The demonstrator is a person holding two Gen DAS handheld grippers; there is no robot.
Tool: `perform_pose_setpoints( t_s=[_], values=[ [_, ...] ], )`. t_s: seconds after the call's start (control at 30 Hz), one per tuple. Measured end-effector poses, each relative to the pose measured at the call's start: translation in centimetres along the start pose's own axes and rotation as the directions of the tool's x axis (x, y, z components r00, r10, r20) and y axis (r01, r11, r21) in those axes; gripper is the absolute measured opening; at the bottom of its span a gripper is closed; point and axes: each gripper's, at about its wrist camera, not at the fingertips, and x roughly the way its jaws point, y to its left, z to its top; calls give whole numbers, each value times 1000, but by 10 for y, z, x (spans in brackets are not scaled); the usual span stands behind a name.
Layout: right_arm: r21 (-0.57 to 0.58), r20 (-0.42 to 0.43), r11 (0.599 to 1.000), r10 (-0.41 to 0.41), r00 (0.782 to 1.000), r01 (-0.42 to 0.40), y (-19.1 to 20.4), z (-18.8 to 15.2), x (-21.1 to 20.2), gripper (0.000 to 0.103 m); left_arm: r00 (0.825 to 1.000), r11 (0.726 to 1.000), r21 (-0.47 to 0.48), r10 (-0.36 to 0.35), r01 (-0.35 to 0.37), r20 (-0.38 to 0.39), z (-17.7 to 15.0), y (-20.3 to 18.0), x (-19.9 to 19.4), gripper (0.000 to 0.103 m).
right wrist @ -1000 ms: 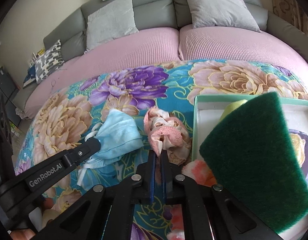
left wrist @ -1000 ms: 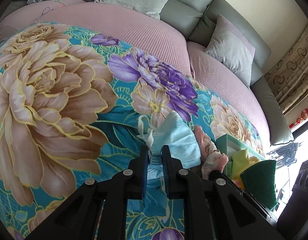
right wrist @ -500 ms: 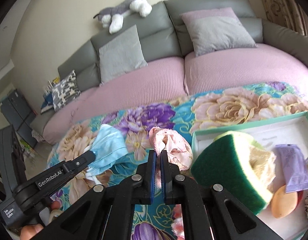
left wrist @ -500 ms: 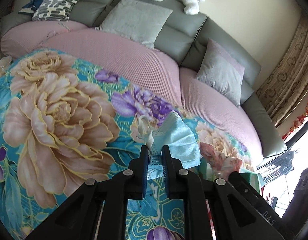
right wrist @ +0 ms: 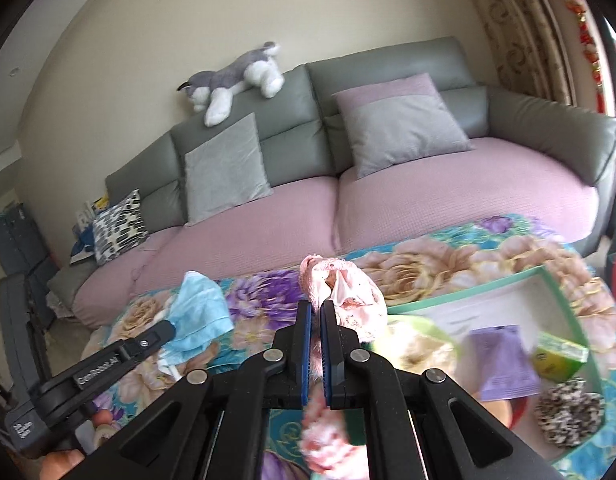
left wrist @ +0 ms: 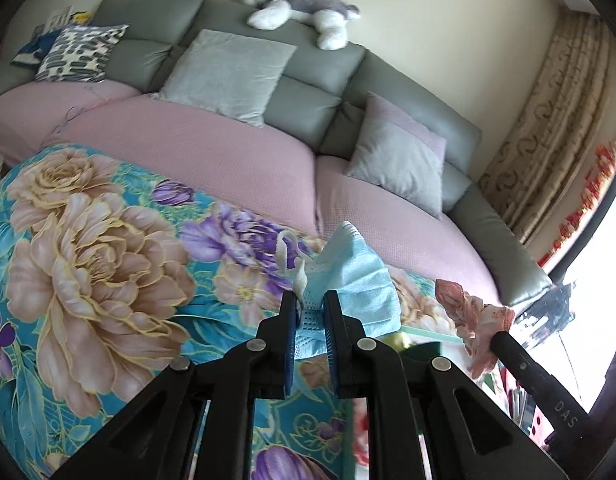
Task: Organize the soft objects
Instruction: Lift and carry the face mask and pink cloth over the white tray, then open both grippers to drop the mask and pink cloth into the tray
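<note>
While both loads are hanging above floral blanket (left wrist: 88, 264), left hand-held gripper (left wrist: 311, 300) is clamping blue mask (left wrist: 355, 276) at frame centre, right hand-held gripper (right wrist: 315, 308) clamping pink cloth (right wrist: 347, 292); carrying steadily toward green-rimmed tray (right wrist: 563, 292) at lower right seems best, releasing 1 at a time.

Pleated matt mask (left wrist: 357, 276); leathery smooth sofa (left wrist: 315, 80).

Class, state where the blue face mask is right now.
The blue face mask is clamped in the left gripper, lifted above the floral cloth, left of the pink cloth.
</note>
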Motion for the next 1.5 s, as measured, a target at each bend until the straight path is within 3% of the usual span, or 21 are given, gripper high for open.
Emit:
perform_pose_setpoints(
  t_s=[0.27,0.6,0.97,1.5],
  values=[
    [48,-9,992,-114,993,114,-38,2,-14,5,998,993,100,-51,55,-41,-11,-45,5,14],
    [106,-69,951,-283,957,289,-92,-4,-20,5,983,967,215,-108,139,-149,-37,-100,24,14],
    [128,-178,916,-355,918,379,-130,-20,-7,5,962,940,294,-99,175,-256,-69,-135,51,14],
    [130,-317,914,-329,890,384,-148,-42,18,8,946,932,323,-60,167,-317,-91,-141,79,19]
  ],
)
